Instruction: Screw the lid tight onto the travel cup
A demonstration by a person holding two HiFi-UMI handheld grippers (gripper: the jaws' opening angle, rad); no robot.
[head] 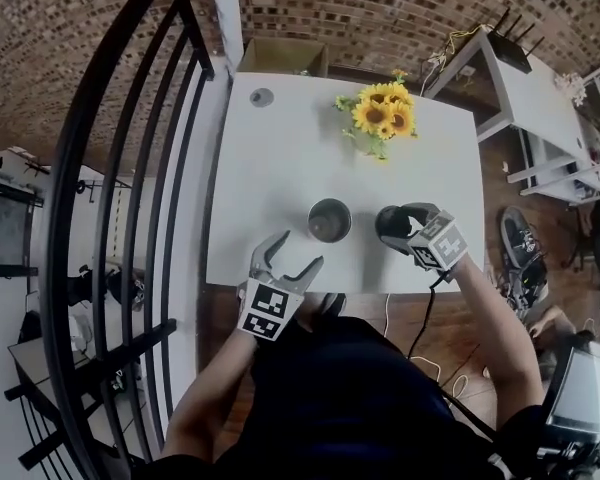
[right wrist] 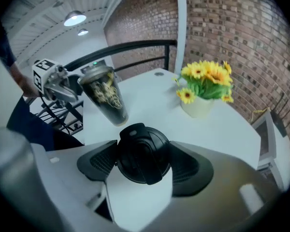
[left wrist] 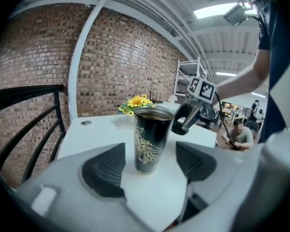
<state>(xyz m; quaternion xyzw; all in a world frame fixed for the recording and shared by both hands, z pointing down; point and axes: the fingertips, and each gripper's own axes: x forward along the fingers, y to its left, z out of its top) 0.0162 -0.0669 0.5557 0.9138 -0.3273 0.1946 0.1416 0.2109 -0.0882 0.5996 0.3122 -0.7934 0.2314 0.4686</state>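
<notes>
A black travel cup (head: 329, 220) with a gold flower print stands upright and lidless on the white table (head: 280, 158), near its front edge. My left gripper (head: 298, 250) is open just in front of the cup. In the left gripper view the cup (left wrist: 150, 139) rises between the two pads (left wrist: 105, 172) with a gap on each side. My right gripper (head: 394, 225) is to the right of the cup, shut on the black round lid (right wrist: 142, 152), whose sides both pads press. The lid (left wrist: 183, 120) hangs a little off the cup's rim, apart from it.
A vase of sunflowers (head: 380, 113) stands at the back of the table and a small grey disc (head: 261, 96) at its far left corner. A black railing (head: 130, 168) runs along the left. White shelving (head: 540, 98) stands to the right.
</notes>
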